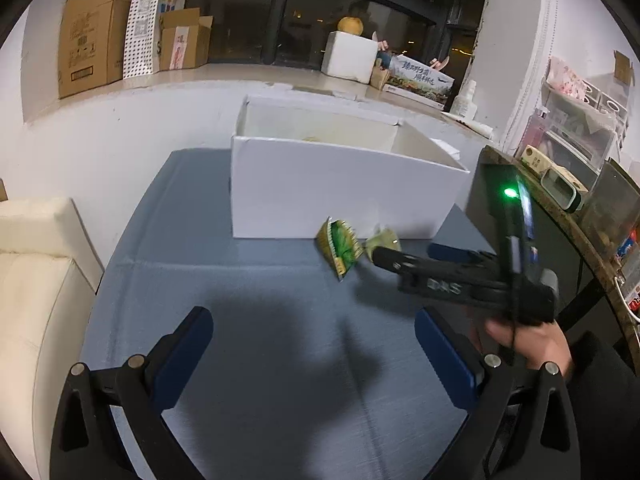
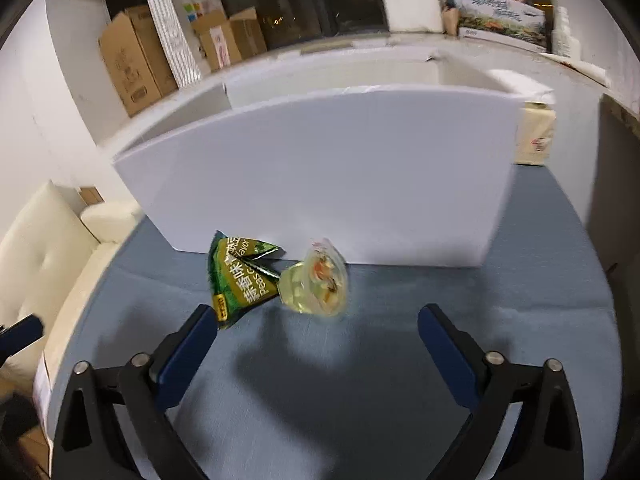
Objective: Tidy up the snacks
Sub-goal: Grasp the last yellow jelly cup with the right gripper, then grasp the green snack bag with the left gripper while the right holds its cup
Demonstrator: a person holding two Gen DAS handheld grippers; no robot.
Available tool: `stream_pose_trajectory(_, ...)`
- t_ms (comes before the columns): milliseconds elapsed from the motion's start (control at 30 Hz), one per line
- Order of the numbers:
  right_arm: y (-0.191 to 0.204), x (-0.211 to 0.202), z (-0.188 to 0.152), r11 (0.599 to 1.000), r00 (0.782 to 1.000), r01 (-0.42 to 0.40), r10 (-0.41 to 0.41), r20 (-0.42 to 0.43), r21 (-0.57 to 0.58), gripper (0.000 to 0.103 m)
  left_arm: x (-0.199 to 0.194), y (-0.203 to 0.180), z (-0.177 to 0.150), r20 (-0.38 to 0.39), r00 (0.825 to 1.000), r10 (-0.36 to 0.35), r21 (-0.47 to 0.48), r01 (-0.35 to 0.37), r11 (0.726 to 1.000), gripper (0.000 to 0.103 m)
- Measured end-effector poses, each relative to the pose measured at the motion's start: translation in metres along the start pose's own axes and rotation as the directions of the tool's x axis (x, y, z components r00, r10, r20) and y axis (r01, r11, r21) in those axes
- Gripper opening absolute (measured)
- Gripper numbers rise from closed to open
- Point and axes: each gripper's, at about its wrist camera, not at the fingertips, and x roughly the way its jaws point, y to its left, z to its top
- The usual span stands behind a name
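A green pea snack packet (image 2: 240, 276) and a clear jelly cup (image 2: 320, 280) lie side by side on the blue tabletop (image 2: 360, 380), right against the front wall of a white open box (image 2: 320, 168). My right gripper (image 2: 318, 324) hovers just short of them, open, with nothing between its fingers. The left wrist view shows the same packet (image 1: 338, 248) and cup (image 1: 382, 240), with the right gripper (image 1: 412, 250) reaching in from the right, held by a hand (image 1: 528, 340). My left gripper (image 1: 314, 336) stands open over bare tabletop, well short of the snacks.
The white box (image 1: 340, 188) stands at the back of the table against a white wall. A cream sofa (image 1: 28, 280) sits to the left. A dark cabinet (image 1: 560, 220) with clutter is on the right. Cardboard boxes (image 1: 92, 32) line the window sill.
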Motion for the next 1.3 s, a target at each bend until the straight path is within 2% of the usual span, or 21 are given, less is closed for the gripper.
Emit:
stream_pose_trajectory(33, 0.004, 0.007, 0.002, 1.0, 1.0, 0.021, -0.021, -0.017, -0.018, 0.081, 0.001, 0.003, -0.001, -0.003, 1.0, 0.004, -0.009, -0.004, 1.0, 0.103)
stream_pose_trajectory(100, 0.007, 0.022, 0.005, 0.998, 0.997, 0.052, -0.054, -0.056, -0.036, 0.07, 0.003, 0.009, -0.002, -0.01, 1.0, 0.004, -0.018, -0.004, 1.0, 0.103)
stream_pose_trajectory(167, 0.01, 0.026, 0.006, 0.996, 0.997, 0.067, -0.07, -0.041, -0.067, 0.062, 0.005, 0.014, -0.004, -0.011, 1.0, 0.005, -0.028, -0.005, 1.0, 0.103)
stream_pose_trajectory(200, 0.012, 0.026, 0.007, 0.993, 0.995, 0.089, -0.092, -0.033, -0.078, 0.047, 0.006, 0.015, -0.005, -0.014, 1.0, 0.004, -0.031, -0.005, 1.0, 0.103)
stream_pose_trajectory(333, 0.009, 0.019, 0.007, 0.995, 0.997, 0.082, -0.083, -0.01, -0.063, 0.038, 0.012, 0.018, -0.006, -0.025, 1.0, -0.001, -0.038, 0.0, 0.999, 0.103)
stream_pose_trajectory(533, -0.002, -0.01, -0.003, 0.999, 0.999, 0.034, -0.033, 0.031, -0.024, 0.037, 0.026, 0.006, 0.0, -0.035, 0.999, 0.0, -0.009, 0.0, 1.0, 0.103)
stream_pose_trajectory(667, -0.013, -0.053, -0.019, 0.999, 0.996, -0.029, 0.027, 0.079, 0.024, 0.037, 0.046, -0.007, 0.013, -0.043, 0.999, 0.002, 0.026, -0.001, 1.0, 0.103)
stream_pose_trajectory(867, -0.017, -0.105, -0.042, 1.0, 0.99, -0.024, 0.024, 0.142, 0.0, 0.037, 0.088, -0.029, 0.031, -0.067, 0.997, 0.038, 0.062, -0.034, 0.997, 0.103)
stream_pose_trajectory(1200, -0.045, -0.132, -0.063, 0.997, 0.985, -0.018, 0.006, 0.171, 0.07, 0.037, 0.147, -0.048, 0.052, -0.114, 0.988, 0.103, 0.117, -0.089, 0.989, 0.103)
stream_pose_trajectory(1233, -0.048, -0.134, -0.064, 0.997, 0.985, -0.017, 0.004, 0.173, 0.075, 0.037, 0.15, -0.048, 0.052, -0.119, 0.987, 0.104, 0.111, -0.09, 0.99, 0.101)
stream_pose_trajectory(1267, -0.051, -0.134, -0.065, 0.997, 0.985, -0.018, 0.004, 0.174, 0.081, 0.037, 0.153, -0.047, 0.051, -0.127, 0.986, 0.109, 0.108, -0.095, 0.99, 0.084)
stream_pose_trajectory(1300, -0.054, -0.135, -0.066, 0.996, 0.985, -0.018, 0.003, 0.173, 0.086, 0.037, 0.156, -0.047, 0.05, -0.134, 0.982, 0.131, 0.11, -0.116, 0.987, 0.059)
